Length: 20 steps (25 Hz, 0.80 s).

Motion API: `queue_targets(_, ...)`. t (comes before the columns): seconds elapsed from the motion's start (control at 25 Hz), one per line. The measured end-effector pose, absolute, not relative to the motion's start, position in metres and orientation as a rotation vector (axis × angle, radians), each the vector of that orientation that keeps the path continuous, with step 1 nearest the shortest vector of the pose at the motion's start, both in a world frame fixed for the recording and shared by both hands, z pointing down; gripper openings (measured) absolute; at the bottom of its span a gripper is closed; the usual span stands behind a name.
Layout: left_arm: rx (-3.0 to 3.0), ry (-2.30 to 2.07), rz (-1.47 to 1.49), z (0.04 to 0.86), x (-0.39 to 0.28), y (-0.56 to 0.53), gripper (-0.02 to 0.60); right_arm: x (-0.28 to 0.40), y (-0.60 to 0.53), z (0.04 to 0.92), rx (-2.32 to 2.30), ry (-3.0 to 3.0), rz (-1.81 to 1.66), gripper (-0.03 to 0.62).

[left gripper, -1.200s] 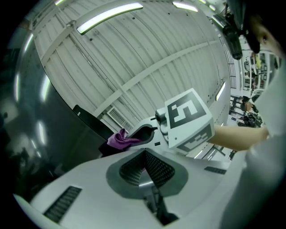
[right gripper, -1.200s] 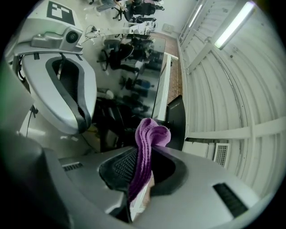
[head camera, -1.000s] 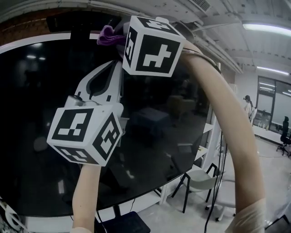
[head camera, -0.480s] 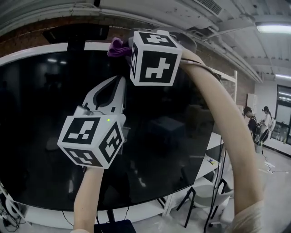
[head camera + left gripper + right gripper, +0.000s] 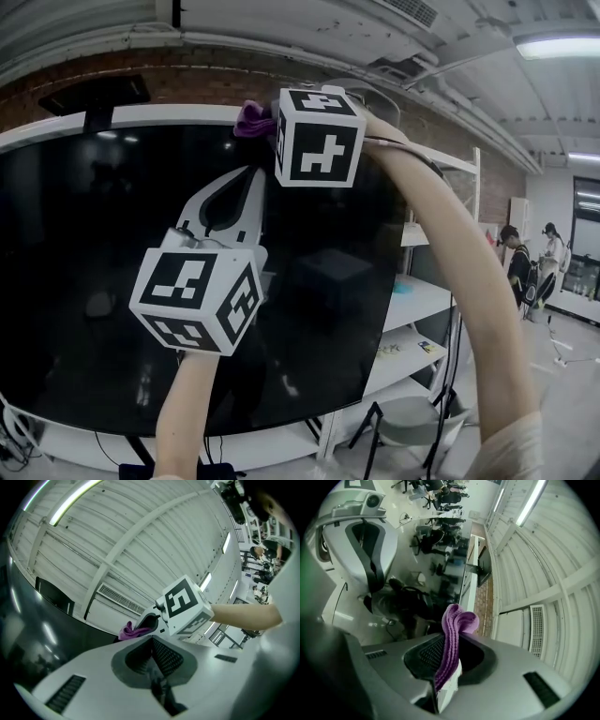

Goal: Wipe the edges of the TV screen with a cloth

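head view: right gripper (image 5: 269, 118), clamped on the purple cloth (image 5: 250, 119), is at the tv screen's (image 5: 94, 281) sideways-running top edge; left gripper (image 5: 246, 183), jaws together and empty, hangs below that edge.

**Tight over the top edge, open across the glass**

Above the TV screen (image 5: 103, 281), only a narrow strip of brick wall (image 5: 197, 82) shows under the ceiling pipes (image 5: 234, 39). Far left along the top edge, a black box (image 5: 94, 92) on a stem blocks the way. White shelving (image 5: 424, 298) crowds the right edge. The left gripper (image 5: 251, 176) hangs just below the right gripper (image 5: 267, 120) and its cloth (image 5: 248, 118). The glass to their left is open.
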<state>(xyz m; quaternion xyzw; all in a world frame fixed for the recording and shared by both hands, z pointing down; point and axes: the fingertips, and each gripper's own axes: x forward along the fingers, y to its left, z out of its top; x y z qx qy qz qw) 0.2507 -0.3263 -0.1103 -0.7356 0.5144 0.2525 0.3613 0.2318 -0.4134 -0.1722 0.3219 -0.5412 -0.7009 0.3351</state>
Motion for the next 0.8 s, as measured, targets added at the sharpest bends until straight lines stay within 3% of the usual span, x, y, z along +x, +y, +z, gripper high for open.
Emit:
queue_targets(0.32,-1.938,1.325,0.693,-0.097,0.326,-0.367,0.015,0.325,-0.456,-0.182,0.891,-1.547,-1.743,0.061)
queue_targets(0.8,-2.029,1.287,0.699,-0.073,0.393,-0.429,0.015,0.411,-0.501,-0.186,0.965,-1.532,-1.718,0.061)
